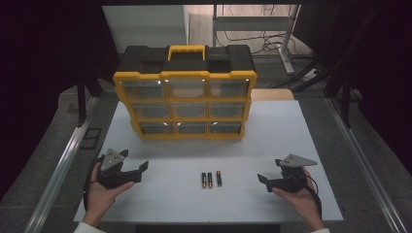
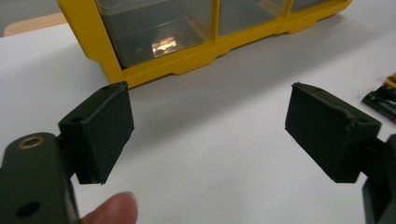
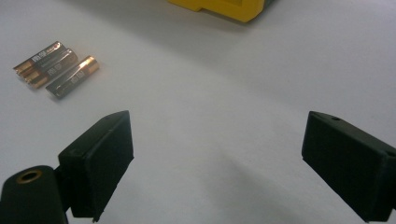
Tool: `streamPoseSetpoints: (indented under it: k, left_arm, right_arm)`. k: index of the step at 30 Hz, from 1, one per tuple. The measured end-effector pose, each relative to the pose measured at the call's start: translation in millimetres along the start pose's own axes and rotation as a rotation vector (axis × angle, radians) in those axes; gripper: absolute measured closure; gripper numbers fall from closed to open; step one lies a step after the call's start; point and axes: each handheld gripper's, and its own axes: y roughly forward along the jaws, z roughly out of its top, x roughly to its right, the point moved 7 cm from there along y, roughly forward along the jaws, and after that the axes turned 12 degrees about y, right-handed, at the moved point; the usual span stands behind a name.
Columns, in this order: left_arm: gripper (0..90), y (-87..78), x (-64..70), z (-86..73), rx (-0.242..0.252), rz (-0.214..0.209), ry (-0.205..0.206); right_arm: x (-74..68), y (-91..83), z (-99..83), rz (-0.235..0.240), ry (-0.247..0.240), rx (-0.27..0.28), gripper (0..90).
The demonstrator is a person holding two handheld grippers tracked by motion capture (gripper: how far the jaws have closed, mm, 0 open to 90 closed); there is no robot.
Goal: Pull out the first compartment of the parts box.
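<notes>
Three batteries (image 1: 211, 180) lie side by side on the white worktop (image 1: 272, 131), near edge, about centre, long axes running near-far; the two left ones touch, the right one sits just beside them with a slight gap. Left tongs (image 1: 137, 171) are at the near left, held in the person's left hand (image 1: 102, 194), jaws spread wide, nothing between them, pointing right toward the batteries but well apart from them. Right tongs (image 1: 265, 183) are at the near right, in the right hand (image 1: 302, 198), jaws also wide and empty, pointing left toward the batteries, well apart. So the batteries lie between the two tongs, roughly midway, a bit nearer the right ones. In the left gripper view the tongs (image 2: 208, 135) hang over bare worktop, a fingertip (image 2: 112, 210) shows at the bottom edge, and one battery end (image 2: 384, 98) peeks in at the right edge. In the right gripper view the tongs (image 3: 217, 158) are over bare worktop, with the batteries (image 3: 53, 68) off to the upper left, clear of the jaws. A yellow and black drawer organiser (image 1: 185, 92) stands upright at the far centre of the worktop, clear drawers facing near, yellow handle (image 1: 186, 50) on top; it is well beyond the batteries and both tongs.
</notes>
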Motion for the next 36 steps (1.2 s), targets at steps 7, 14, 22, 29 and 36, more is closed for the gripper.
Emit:
streamPoseSetpoints:
  k: [7, 14, 22, 29, 36]
  left_arm:
    - [9.0, -5.9, 1.8, 8.3, 0.025, -0.02, 0.03]
    - [11.2, -6.0, 0.7, 10.2, 0.049, 0.017, 0.072]
    - [14.3, -7.0, 1.1, 14.1, 0.067, 0.019, 0.11]
    - [15.1, -8.7, 2.7, 18.3, 0.111, 0.032, 0.197]
    - [14.6, -9.4, 6.5, 21.0, 0.135, 0.036, 0.277]
  right_arm:
    - [0.6, 0.5, -0.5, -0.008, -0.001, -0.004, 9.4]
    - [1.9, 0.7, -0.7, -0.016, 0.004, -0.008, 9.7]
    - [1.8, 0.8, -0.9, -0.018, 0.004, -0.009, 9.7]
    - [1.9, 0.6, -0.8, -0.019, 0.003, -0.008, 9.7]
    - [1.9, 0.9, -1.0, -0.019, 0.002, -0.009, 9.7]
